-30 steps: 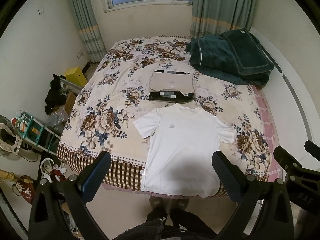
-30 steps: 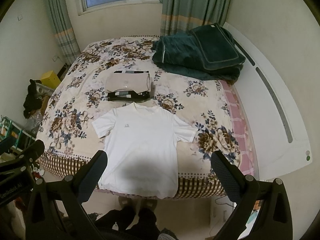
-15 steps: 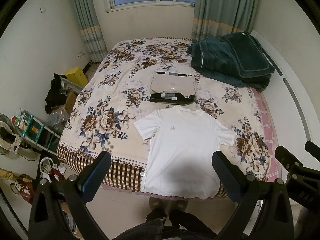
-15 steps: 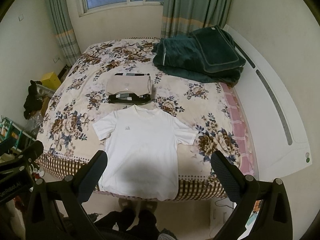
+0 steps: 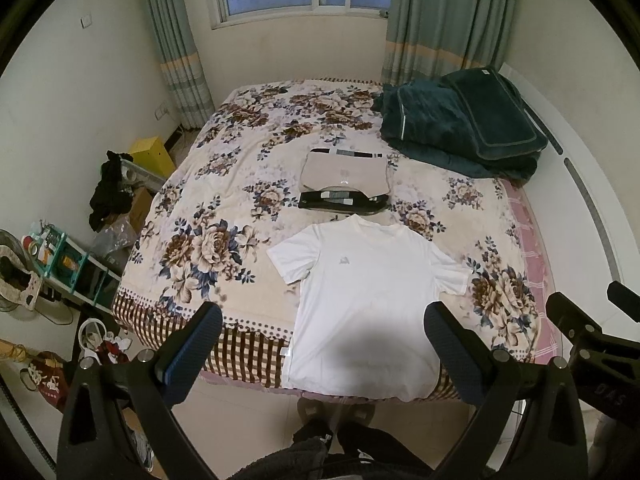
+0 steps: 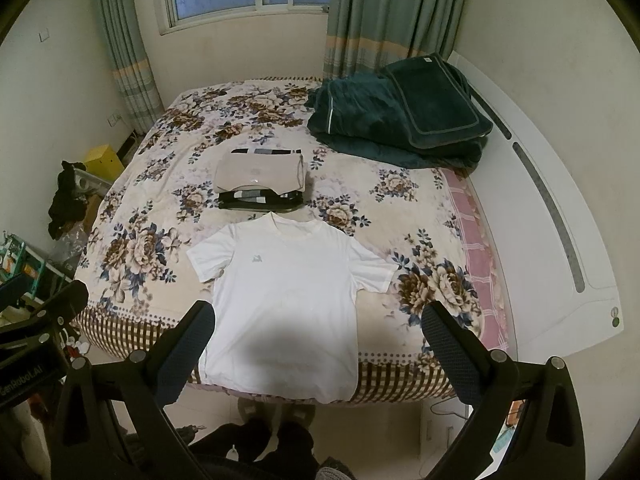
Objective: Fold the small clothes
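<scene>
A white short-sleeved cotton T-shirt [image 5: 366, 300] [image 6: 286, 300] with a small grey chest logo is laid flat, front up, at the near edge of the bed [image 5: 224, 216] [image 6: 132, 248], which is covered by a cream floral bedspread with a brown checked border. The hem is draped slightly over that near edge, and both sleeves are spread out to the sides. Just beyond the collar, toward the middle of the bed, a stack of folded clothes [image 5: 346, 184] [image 6: 260, 180] is seen — a beige garment on top, dark patterned pieces beneath. At the far right corner of the bed a dark green plush blanket [image 5: 460, 128] [image 6: 400, 120] is piled in loose folds.

The left gripper [image 5: 322, 334] is held above the floor short of the bed's near edge, its 2 fingers spread wide apart with nothing between them. The right gripper [image 6: 318, 330] is held likewise, its 2 fingers wide apart and clear of the shirt — no cloth is touched by either tool. Grey-green curtains [image 5: 440, 20] [image 6: 384, 12] are hung at both sides of the window beyond the bed's far edge.
</scene>
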Tool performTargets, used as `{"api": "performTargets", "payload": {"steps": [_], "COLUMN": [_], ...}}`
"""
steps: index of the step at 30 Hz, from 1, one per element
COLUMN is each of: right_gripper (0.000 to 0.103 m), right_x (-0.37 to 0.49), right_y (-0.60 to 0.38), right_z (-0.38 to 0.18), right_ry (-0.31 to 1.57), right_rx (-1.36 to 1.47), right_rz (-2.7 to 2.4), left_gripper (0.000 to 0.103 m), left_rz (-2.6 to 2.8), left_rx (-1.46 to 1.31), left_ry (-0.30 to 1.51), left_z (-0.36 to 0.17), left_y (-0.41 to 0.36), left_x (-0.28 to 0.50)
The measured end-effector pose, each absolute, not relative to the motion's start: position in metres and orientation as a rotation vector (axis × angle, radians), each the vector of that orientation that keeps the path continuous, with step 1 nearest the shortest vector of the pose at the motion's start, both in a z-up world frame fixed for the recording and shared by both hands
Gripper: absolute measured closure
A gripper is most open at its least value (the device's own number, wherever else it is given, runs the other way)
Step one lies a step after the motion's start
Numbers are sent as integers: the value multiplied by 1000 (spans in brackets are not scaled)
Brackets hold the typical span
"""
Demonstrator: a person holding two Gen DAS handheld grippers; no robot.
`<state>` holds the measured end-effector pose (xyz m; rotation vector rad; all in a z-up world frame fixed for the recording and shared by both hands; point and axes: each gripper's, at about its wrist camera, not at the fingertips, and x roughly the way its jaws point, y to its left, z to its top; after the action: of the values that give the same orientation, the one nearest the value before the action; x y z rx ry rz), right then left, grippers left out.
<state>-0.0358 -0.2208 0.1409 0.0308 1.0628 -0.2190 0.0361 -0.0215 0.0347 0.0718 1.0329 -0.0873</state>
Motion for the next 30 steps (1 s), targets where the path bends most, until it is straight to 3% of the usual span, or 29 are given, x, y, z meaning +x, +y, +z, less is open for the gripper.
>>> {"api": "performTargets", "payload": {"steps": [30], "right_gripper": [0], "right_x": [-26], "right_y": [-211], "right_z": [145], "right_ry": [1071], "right_rx": [43], "right_rz": [-226], "left_gripper": [0], "left_rz": [-91], "left_rx": [55], "left_ry": [1029], "left_z": [31], "left_y": [-18], "left_x": [45]}}
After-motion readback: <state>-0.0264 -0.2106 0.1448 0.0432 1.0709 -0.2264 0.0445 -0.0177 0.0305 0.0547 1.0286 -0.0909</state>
